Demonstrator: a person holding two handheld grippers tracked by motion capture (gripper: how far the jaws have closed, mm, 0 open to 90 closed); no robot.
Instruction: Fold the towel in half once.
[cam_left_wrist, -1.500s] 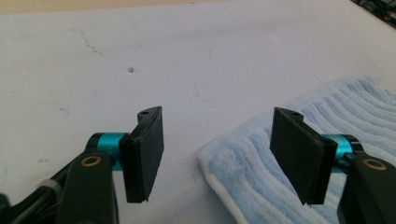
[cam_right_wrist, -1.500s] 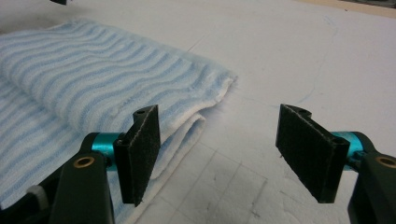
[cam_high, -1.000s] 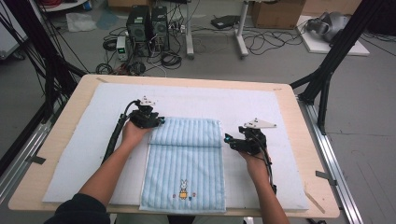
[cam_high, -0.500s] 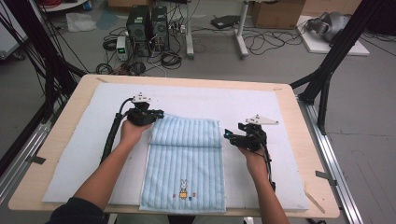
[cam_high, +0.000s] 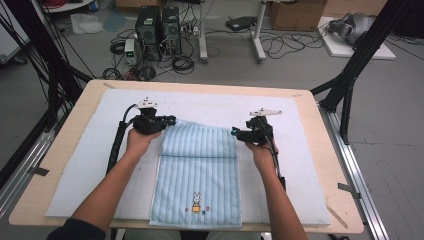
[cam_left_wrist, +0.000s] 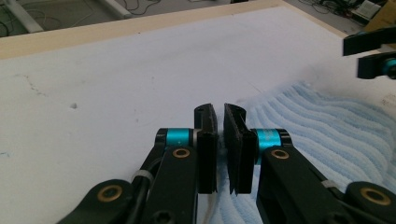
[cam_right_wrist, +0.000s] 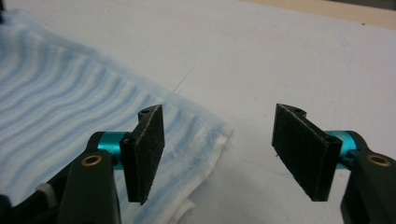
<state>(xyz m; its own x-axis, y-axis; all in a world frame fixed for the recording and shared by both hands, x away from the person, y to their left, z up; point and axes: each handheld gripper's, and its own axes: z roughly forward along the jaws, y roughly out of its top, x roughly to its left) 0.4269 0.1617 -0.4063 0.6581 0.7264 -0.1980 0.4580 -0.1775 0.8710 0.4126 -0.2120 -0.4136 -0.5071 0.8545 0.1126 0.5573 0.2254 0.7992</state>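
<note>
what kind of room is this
Likely a lab set up for recording: a padded table inside a black frame, computer towers and loose cables on the bare floor, cardboard boxes behind.

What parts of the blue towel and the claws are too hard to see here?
- High view: the towel near edge is cut off by the table's front edge.
- Left gripper view: whether the nearly shut left claw pinches any towel; its own pads hide it.
- High view: the bunny picture is too small for detail.
- Right gripper view: the towel's corner is blurred beneath the right claw.
</note>
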